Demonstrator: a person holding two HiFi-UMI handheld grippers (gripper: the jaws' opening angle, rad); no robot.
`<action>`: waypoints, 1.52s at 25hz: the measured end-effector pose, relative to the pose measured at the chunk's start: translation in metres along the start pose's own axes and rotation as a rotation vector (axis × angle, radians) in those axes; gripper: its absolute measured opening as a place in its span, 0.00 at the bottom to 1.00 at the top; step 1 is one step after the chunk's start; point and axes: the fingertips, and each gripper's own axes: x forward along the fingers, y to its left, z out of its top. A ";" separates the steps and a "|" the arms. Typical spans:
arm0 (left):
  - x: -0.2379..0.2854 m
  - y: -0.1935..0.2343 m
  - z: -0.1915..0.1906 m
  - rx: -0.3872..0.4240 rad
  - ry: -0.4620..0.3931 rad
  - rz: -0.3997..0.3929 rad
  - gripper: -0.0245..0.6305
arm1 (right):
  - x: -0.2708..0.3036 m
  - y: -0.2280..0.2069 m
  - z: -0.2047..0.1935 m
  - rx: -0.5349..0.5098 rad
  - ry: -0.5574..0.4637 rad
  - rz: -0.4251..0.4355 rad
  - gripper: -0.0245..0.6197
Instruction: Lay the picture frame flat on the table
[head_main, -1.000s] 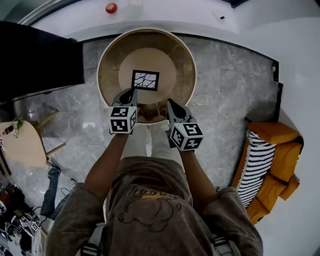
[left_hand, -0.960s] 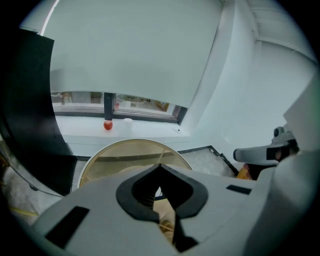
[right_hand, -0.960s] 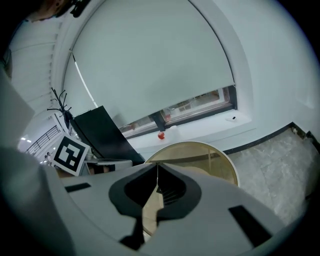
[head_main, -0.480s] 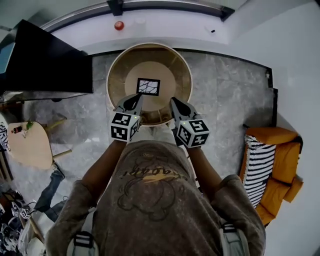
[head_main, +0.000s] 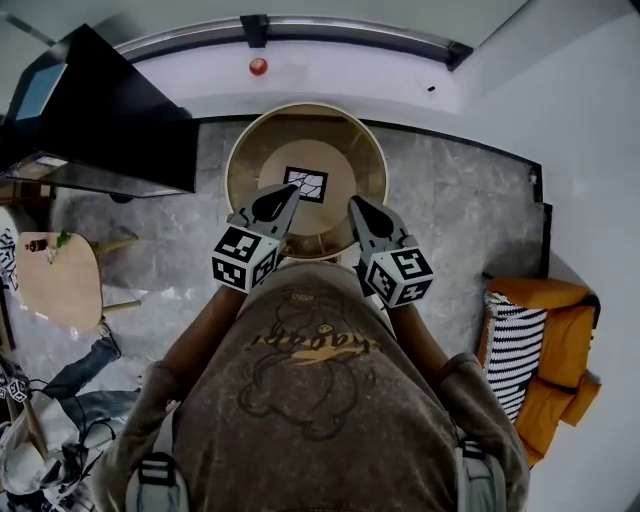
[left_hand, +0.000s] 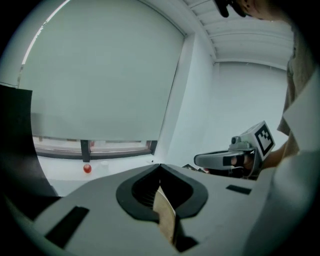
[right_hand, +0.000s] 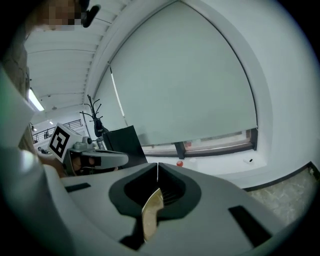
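The left claw (head_main: 285, 196) and right claw (head_main: 357, 206) have lifted up and away from the round surface (head_main: 262, 150). Both have their jaws shut on nothing. The picture frame (head_main: 305, 184) lies flat at its centre, so the task looks done.

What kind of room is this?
Likely a living room or lounge: an orange sofa with a striped cushion, a round wooden table on a marble-look floor, and a large roller blind.

Grey marble floor (head_main: 455, 205); white ledge (head_main: 340, 72) along the far wall, under a window with lowered blind (right_hand: 190, 90). Black cabinet (head_main: 110, 125) far left, small wooden table (head_main: 55, 285) left, orange sofa (head_main: 562, 340) right.
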 end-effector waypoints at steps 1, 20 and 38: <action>-0.005 -0.002 0.005 -0.004 -0.022 -0.007 0.07 | -0.002 0.003 0.006 -0.009 -0.014 0.004 0.07; -0.036 -0.027 0.021 -0.012 -0.178 -0.060 0.06 | -0.029 0.021 0.030 -0.058 -0.115 0.046 0.07; -0.034 -0.014 0.018 -0.041 -0.171 -0.019 0.06 | -0.017 0.028 0.029 -0.105 -0.113 0.049 0.07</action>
